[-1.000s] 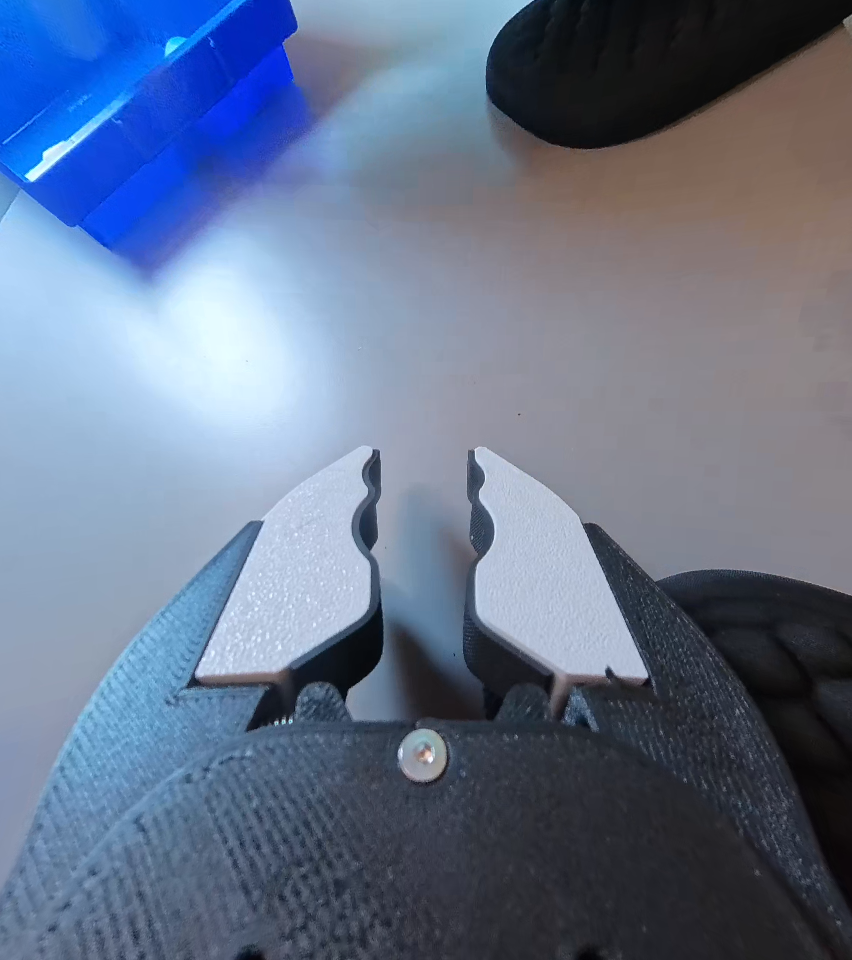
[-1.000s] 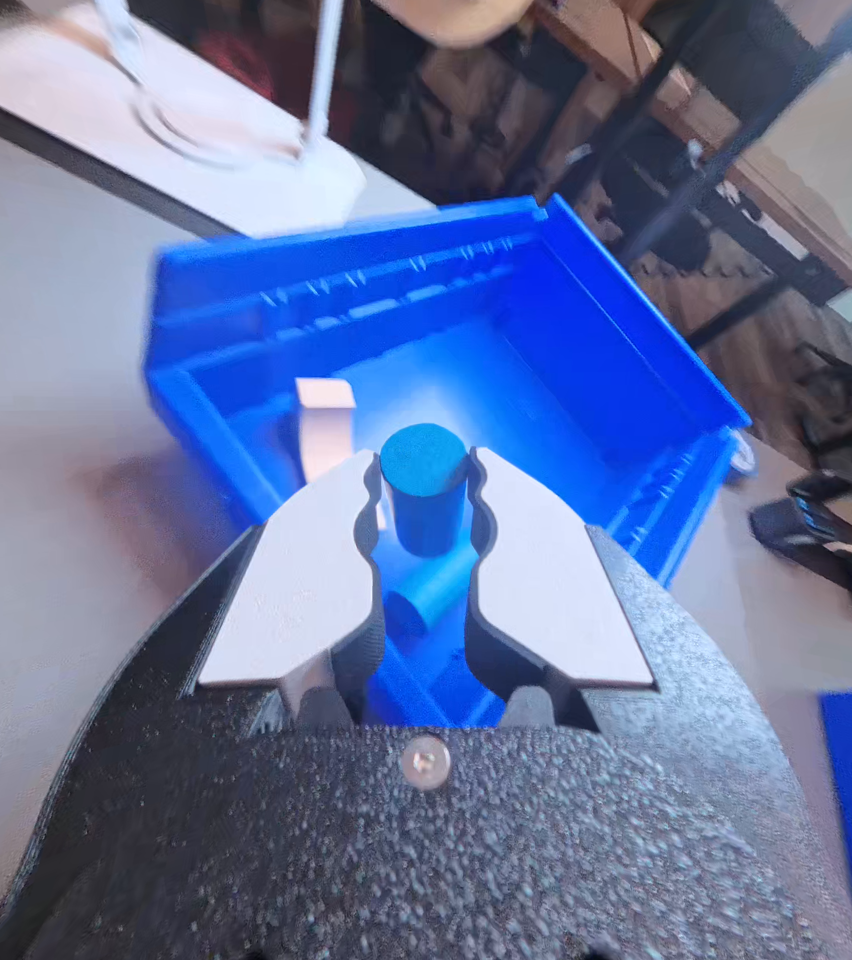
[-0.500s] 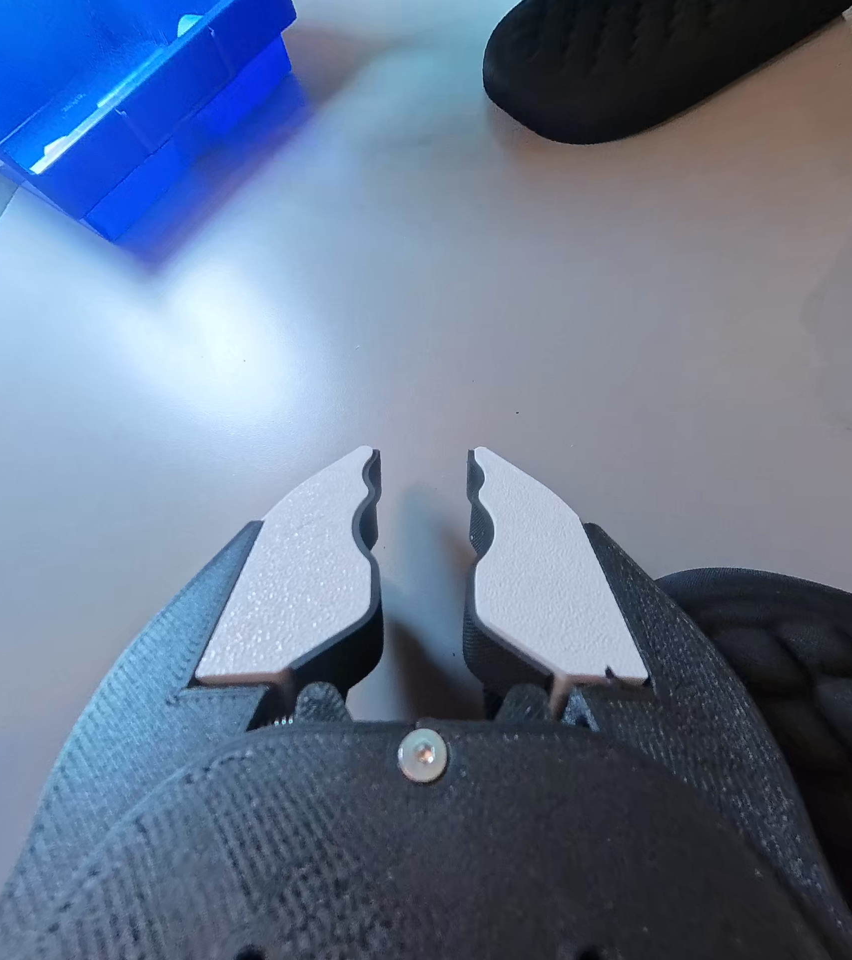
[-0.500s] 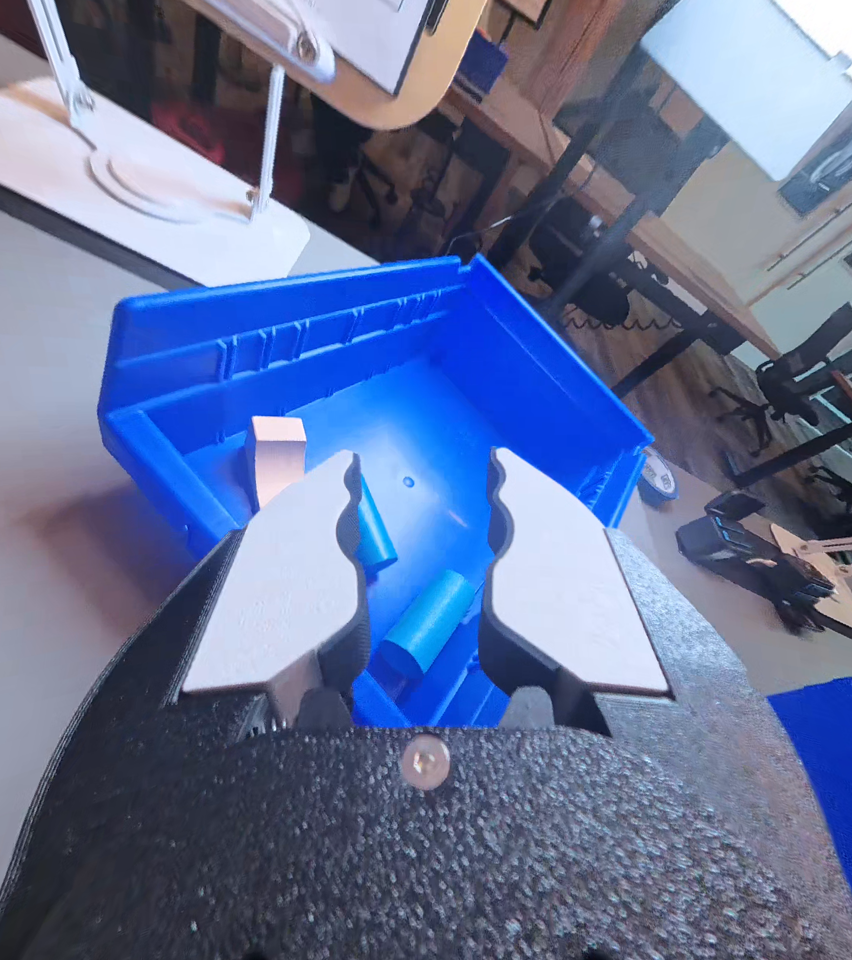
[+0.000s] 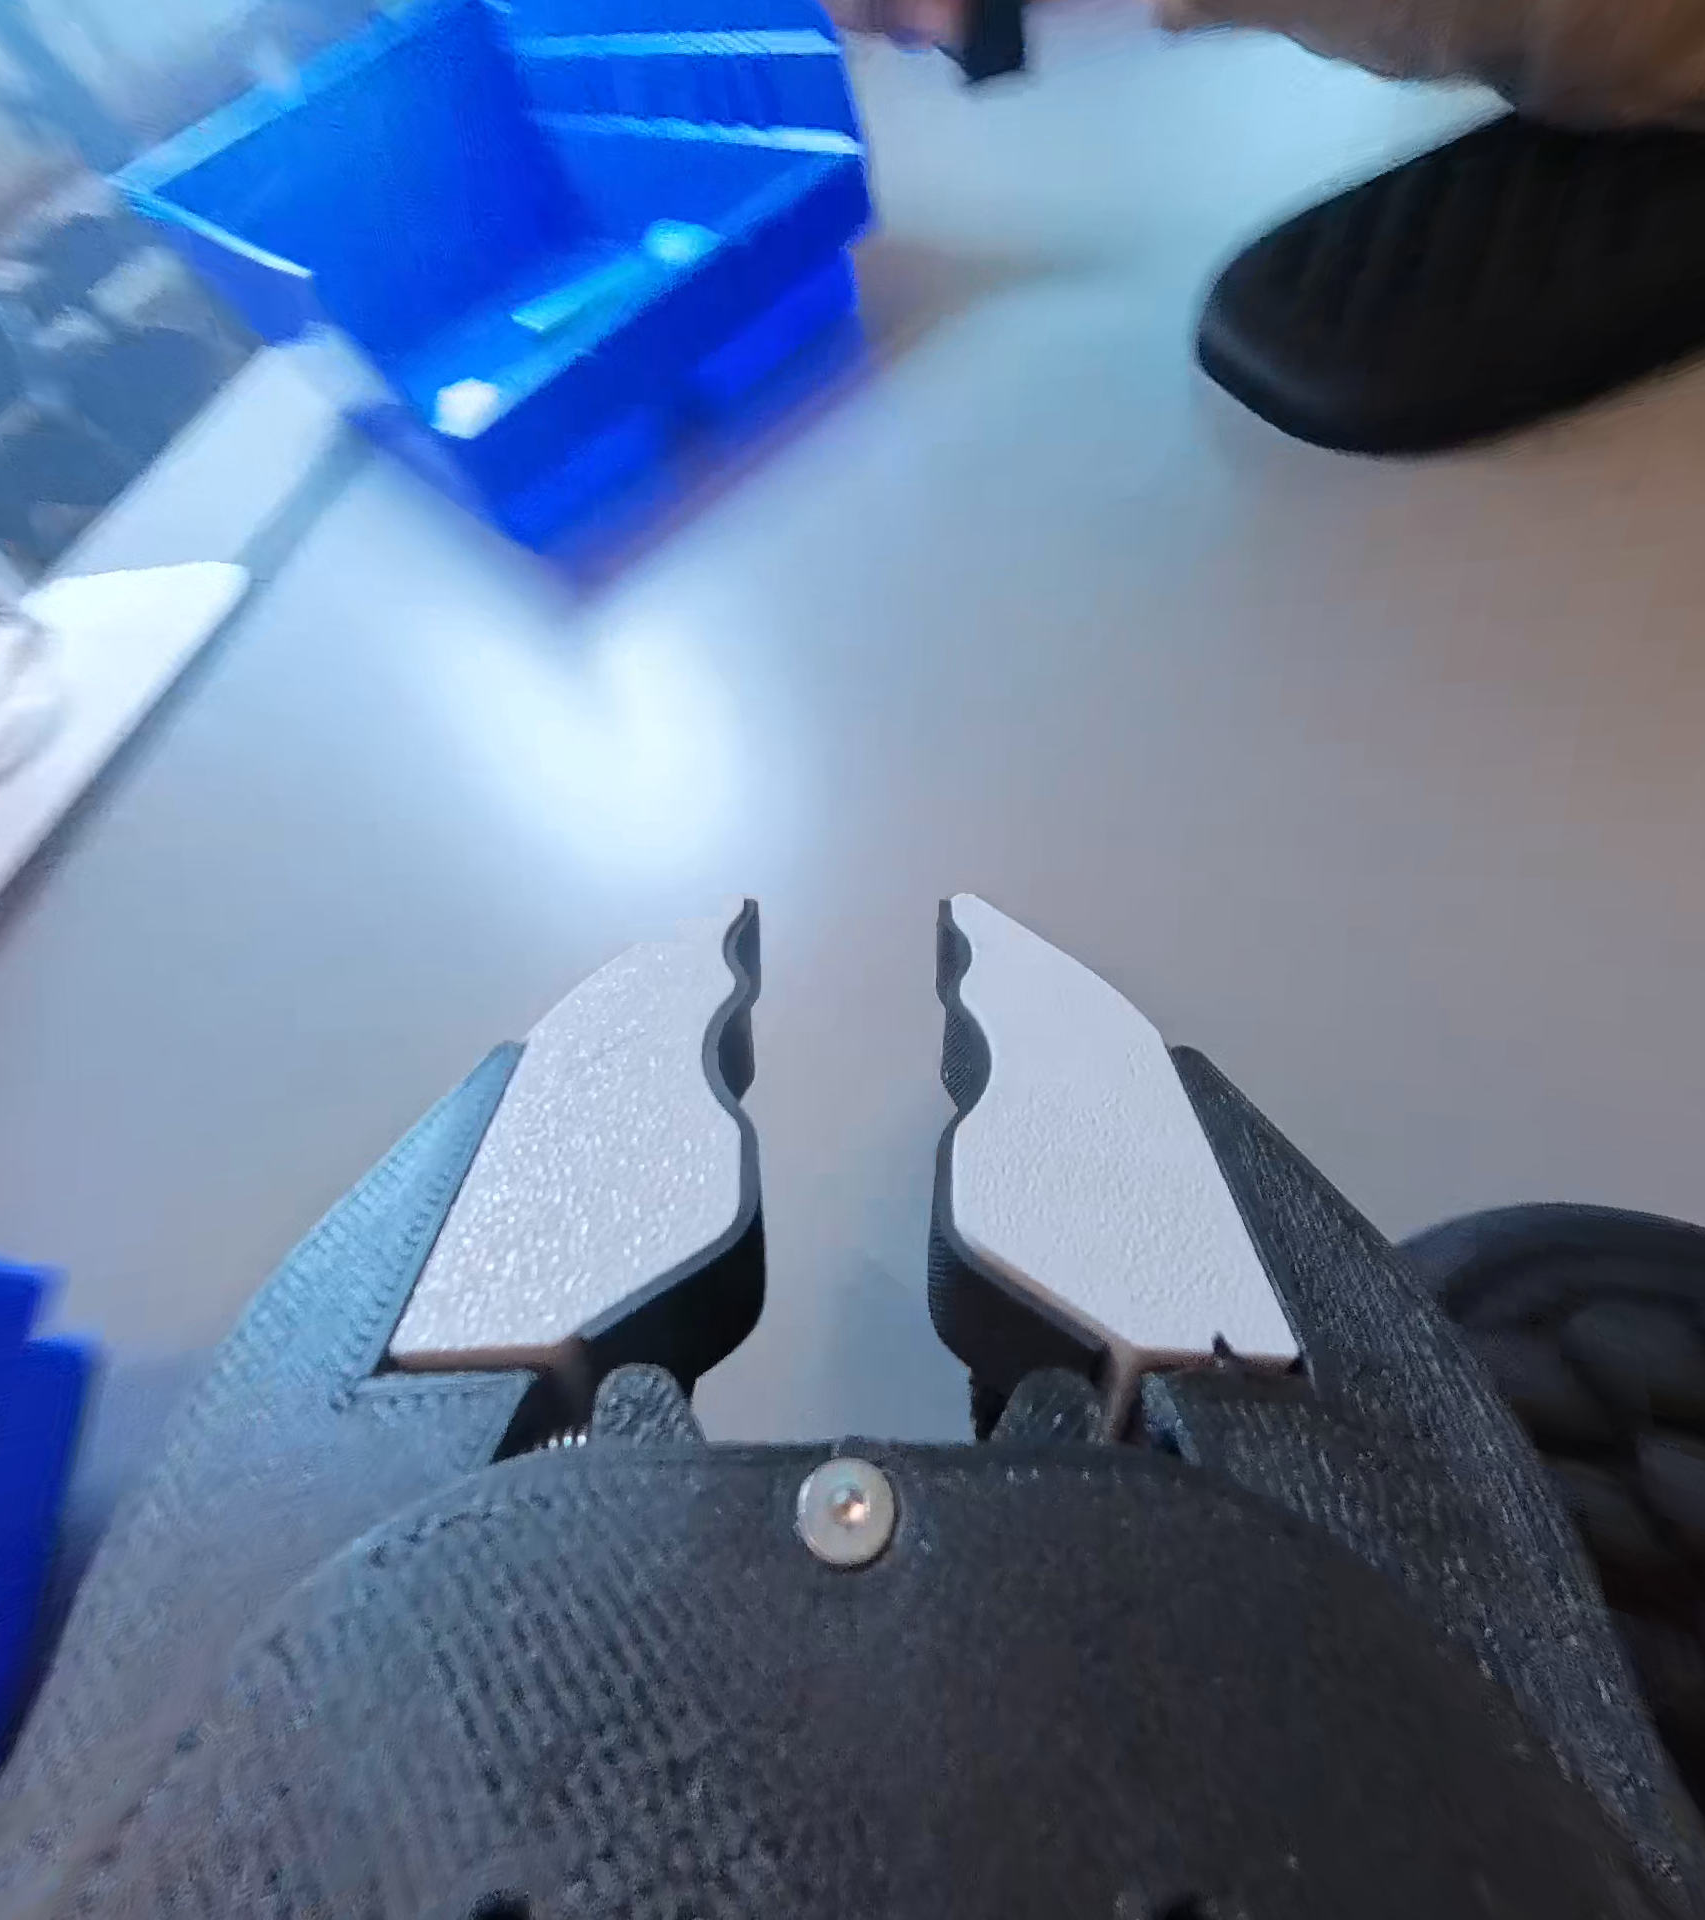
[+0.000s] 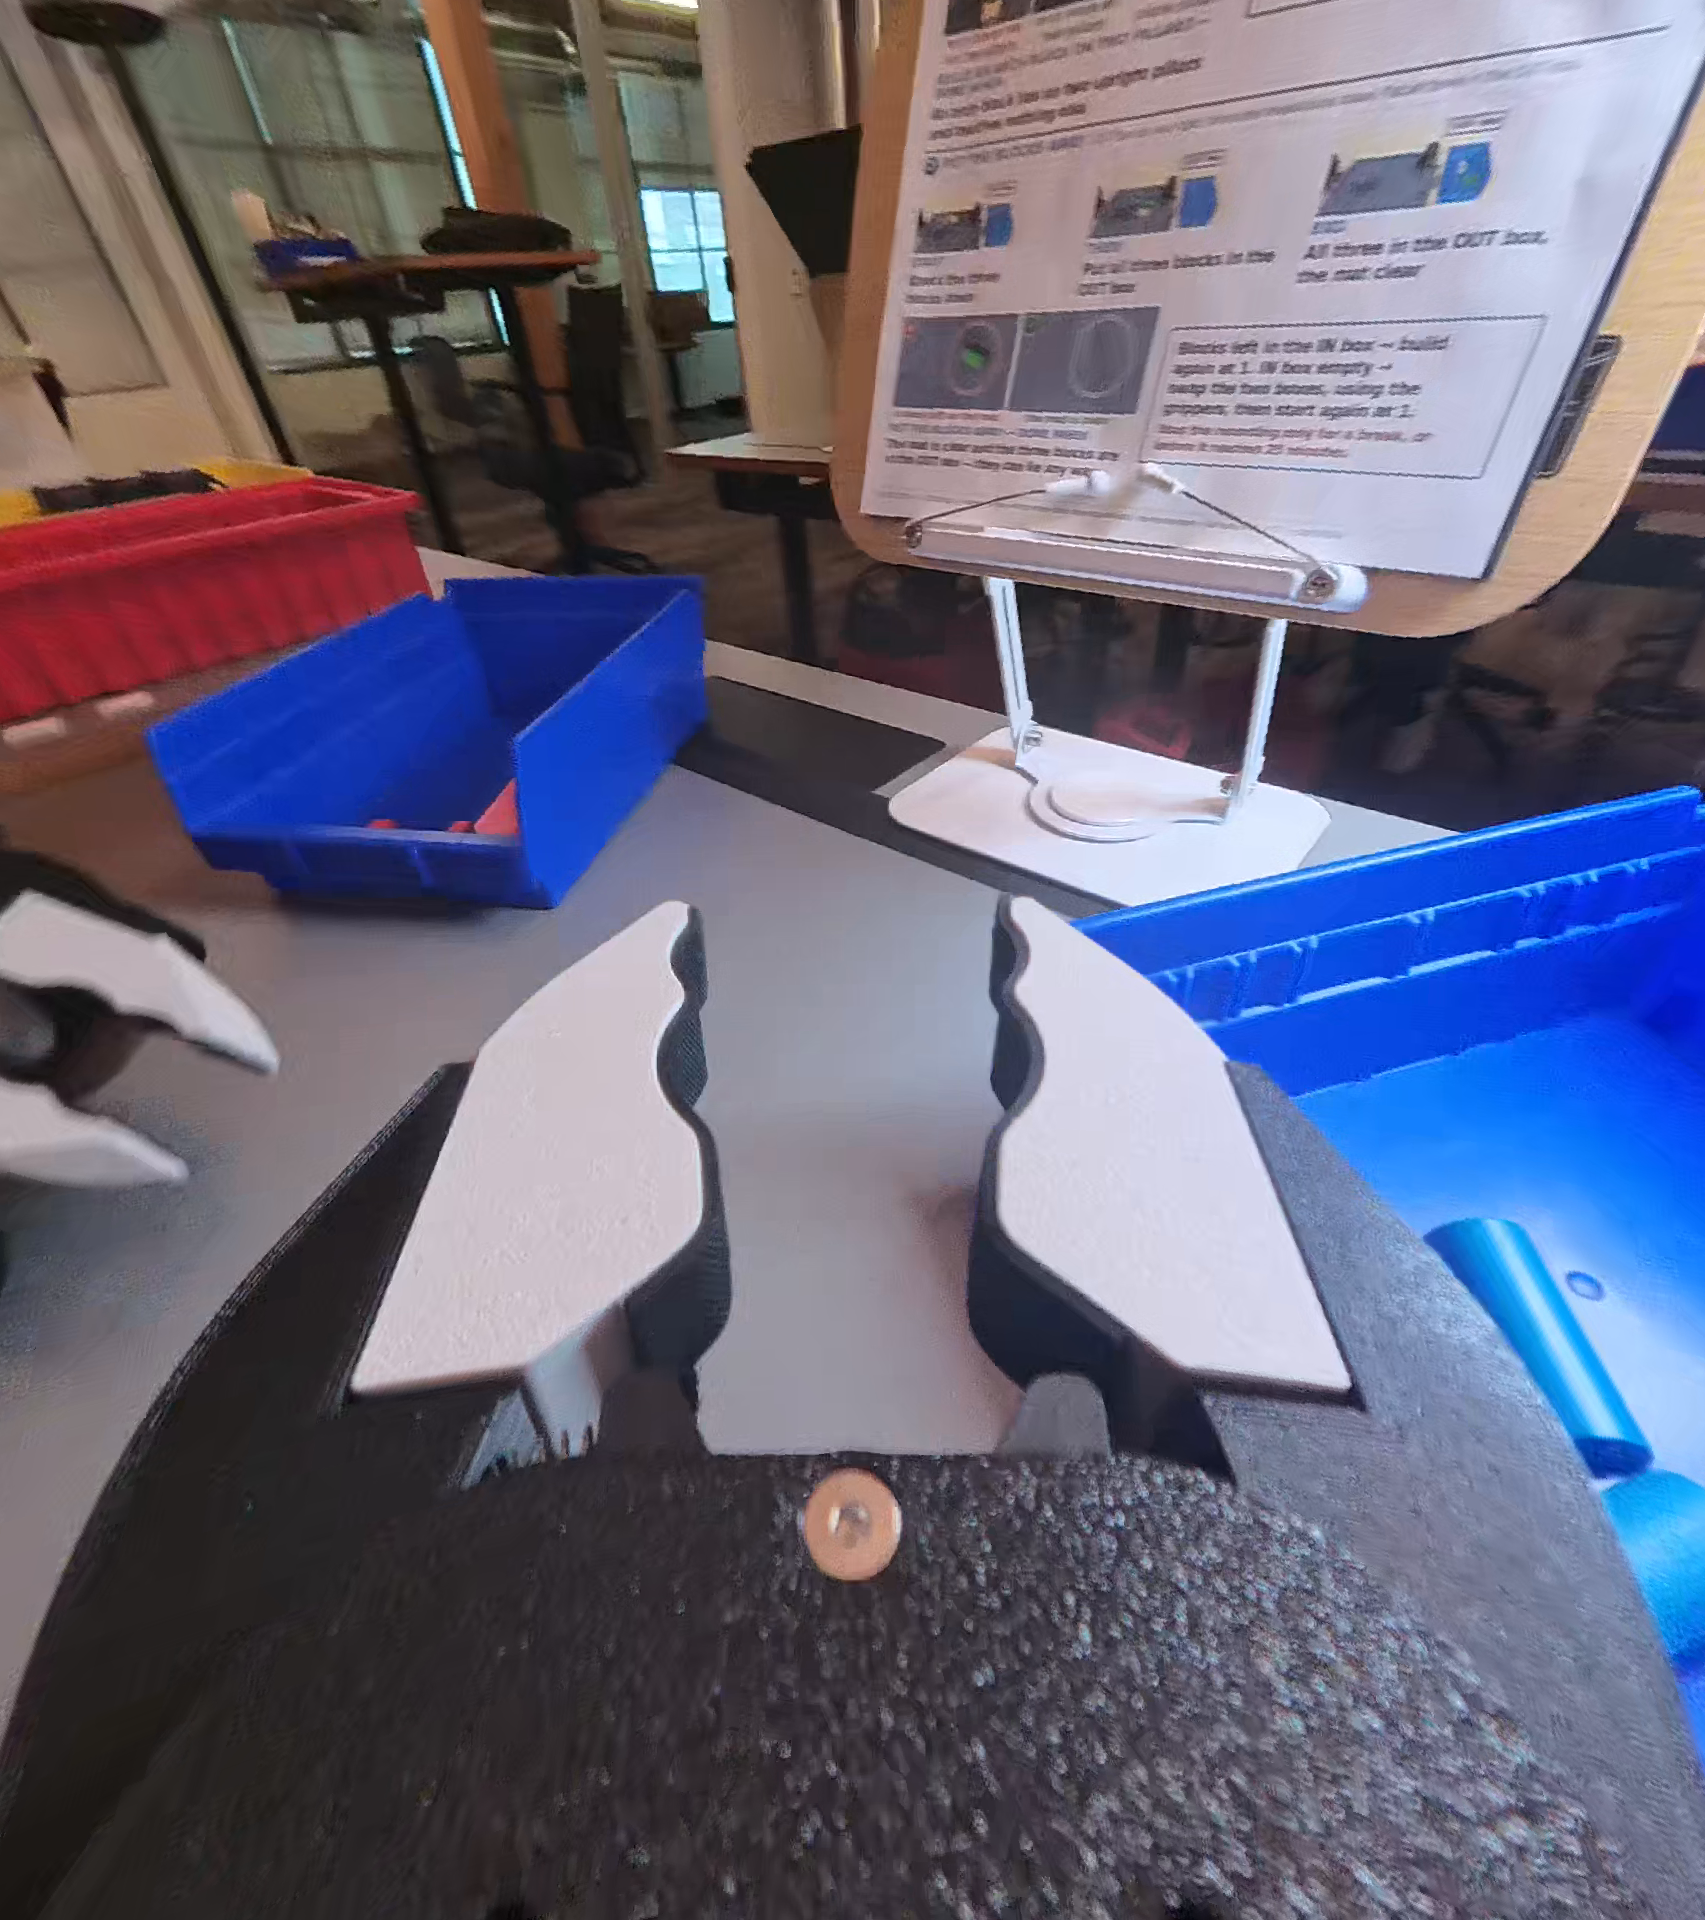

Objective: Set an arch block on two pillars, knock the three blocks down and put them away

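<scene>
1. Left wrist view: left gripper hangs over the bare grey table, fingers a narrow gap apart, holding nothing. Blurred blue bin lies far ahead on the left.
2. Right wrist view: right gripper is wide open and empty, just left of a blue bin. Two blue cylinder blocks lie inside it. A second blue bin with red pieces sits far left.
</scene>
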Motion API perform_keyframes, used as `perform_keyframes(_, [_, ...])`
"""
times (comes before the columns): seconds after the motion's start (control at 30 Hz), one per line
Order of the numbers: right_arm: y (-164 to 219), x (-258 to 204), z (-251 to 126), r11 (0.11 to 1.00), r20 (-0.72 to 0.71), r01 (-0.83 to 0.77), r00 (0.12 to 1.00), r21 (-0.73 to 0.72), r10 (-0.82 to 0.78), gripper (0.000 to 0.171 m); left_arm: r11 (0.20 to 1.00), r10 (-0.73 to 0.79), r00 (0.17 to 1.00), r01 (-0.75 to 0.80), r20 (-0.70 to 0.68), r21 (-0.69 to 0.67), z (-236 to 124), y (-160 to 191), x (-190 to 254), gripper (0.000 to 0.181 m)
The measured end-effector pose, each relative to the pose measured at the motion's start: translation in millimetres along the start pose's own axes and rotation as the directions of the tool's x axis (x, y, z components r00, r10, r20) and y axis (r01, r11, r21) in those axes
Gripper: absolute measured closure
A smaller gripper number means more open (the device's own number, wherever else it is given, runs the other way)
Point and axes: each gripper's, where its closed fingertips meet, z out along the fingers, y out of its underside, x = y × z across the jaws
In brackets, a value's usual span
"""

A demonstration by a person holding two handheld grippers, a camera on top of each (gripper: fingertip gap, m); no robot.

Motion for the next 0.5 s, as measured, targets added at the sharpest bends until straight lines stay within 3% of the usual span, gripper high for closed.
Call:
perform_keyframes(0.2, [17.5,-13.2,5.1,0.998,0.046,0.025,0.999,-0.057,-0.023,0.119,0.978,-0.208,0.911,0.183,0.357,0.101,-95.1,-20.5,-138.8,0.146])
perform_keyframes(0.27, [24.0,-16.0,7.9,0.996,0.061,0.028,0.998,-0.084,-0.023,0.121,0.960,-0.279,0.875,0.269,0.395,0.082,-122.7,-13.3,-174.8,0.145])
perform_keyframes(0.37, [33.6,-23.2,11.3,0.990,0.092,0.059,0.995,-0.128,-0.048,0.123,0.911,-0.344,0.868,0.401,0.358,-0.096,-136.2,17.6,-206.0,0.145])
perform_keyframes(0.5, [46.7,-33.3,15.0,0.973,0.126,0.145,0.984,-0.179,-0.123,0.125,0.742,-0.408,0.872,0.489,0.269,-0.459,-132.2,79.2,-213.8,0.145])
